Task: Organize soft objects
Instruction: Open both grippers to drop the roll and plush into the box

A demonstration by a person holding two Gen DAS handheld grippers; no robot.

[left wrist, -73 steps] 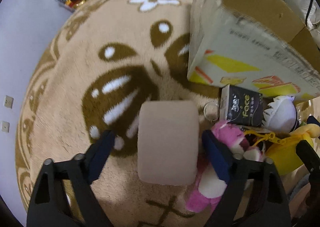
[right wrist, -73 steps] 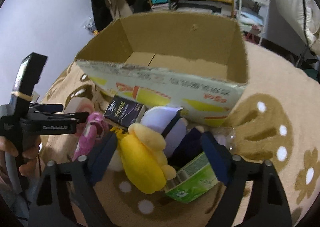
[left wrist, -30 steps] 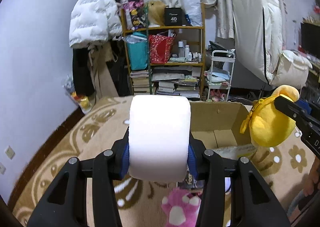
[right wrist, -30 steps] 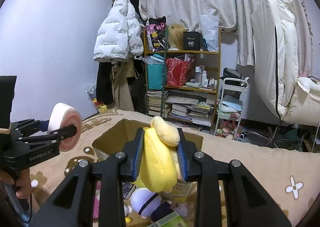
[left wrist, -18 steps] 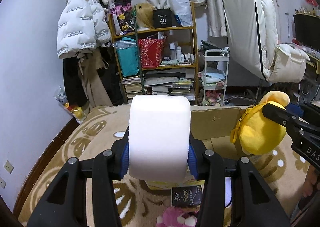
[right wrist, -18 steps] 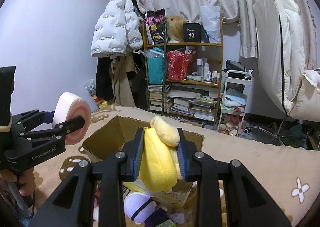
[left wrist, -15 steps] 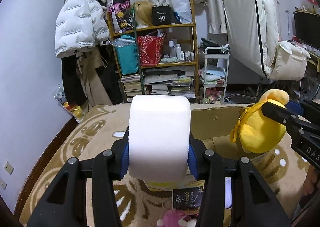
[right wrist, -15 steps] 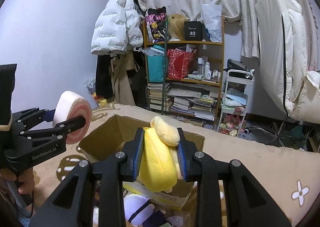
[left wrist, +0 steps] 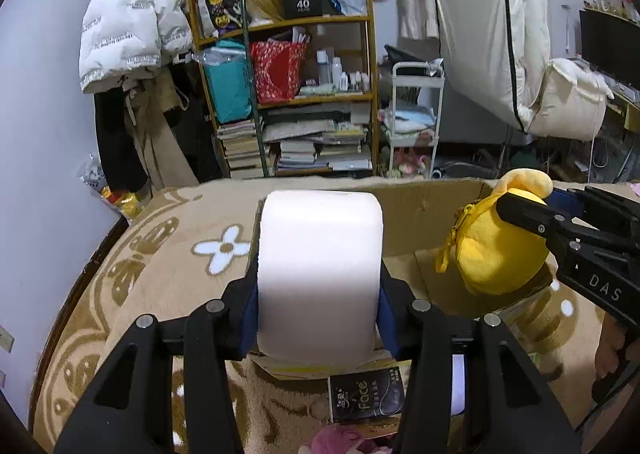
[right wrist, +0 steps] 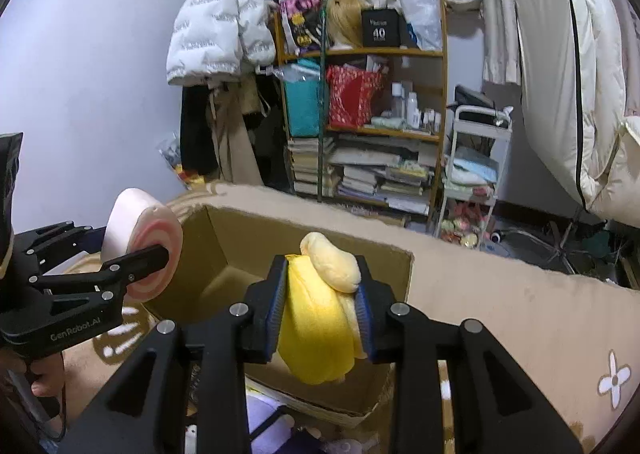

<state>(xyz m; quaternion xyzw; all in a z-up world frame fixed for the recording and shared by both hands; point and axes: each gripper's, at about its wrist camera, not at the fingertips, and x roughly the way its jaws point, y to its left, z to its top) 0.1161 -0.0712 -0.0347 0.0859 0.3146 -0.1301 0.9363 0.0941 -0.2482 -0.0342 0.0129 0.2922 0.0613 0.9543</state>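
The left gripper point(left wrist: 318, 310) clamps the white cylindrical cushion point(left wrist: 319, 274) by its flat ends. The right gripper point(right wrist: 322, 310) pinches the yellow plush toy point(right wrist: 320, 330). Both loads hang ahead of the fingers, above the open cardboard box point(right wrist: 256, 238), apparently positioned for dropping in.

left claw point(left wrist: 318, 318): clamps white roll point(left wrist: 319, 278) | over cardboard box point(left wrist: 434, 210)

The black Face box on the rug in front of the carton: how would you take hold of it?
Probably from above, closing across the two long edges of the black Face box. It lies flat, label up, beside the cardboard box, so only its top is exposed.
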